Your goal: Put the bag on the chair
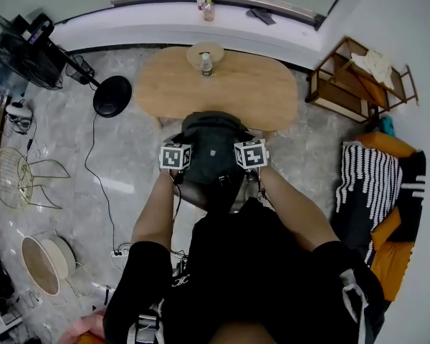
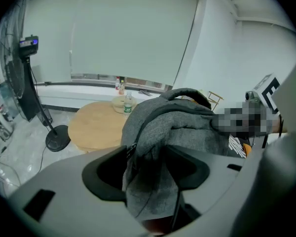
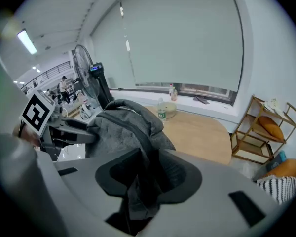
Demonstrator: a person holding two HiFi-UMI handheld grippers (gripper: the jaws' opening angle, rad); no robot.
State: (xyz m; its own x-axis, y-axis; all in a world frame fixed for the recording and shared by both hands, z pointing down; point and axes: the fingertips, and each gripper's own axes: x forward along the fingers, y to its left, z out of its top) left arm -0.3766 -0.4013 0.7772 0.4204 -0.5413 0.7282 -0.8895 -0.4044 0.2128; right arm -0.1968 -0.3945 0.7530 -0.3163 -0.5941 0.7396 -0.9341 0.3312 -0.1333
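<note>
Ahead of you stands an oval wooden table [image 1: 251,92] with a water bottle [image 1: 206,64] on it. To your left is a pedestal fan [image 1: 112,96]; to your right, a wooden shelf rack [image 1: 344,99] and a black-and-white striped cushion [image 1: 369,181].

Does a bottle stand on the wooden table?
Yes, a bottle stands upright on the wooden table, near its far edge.

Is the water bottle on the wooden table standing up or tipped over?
Upright: the bottle stands cap-up on the table, and the left gripper view shows it vertical too.
</note>
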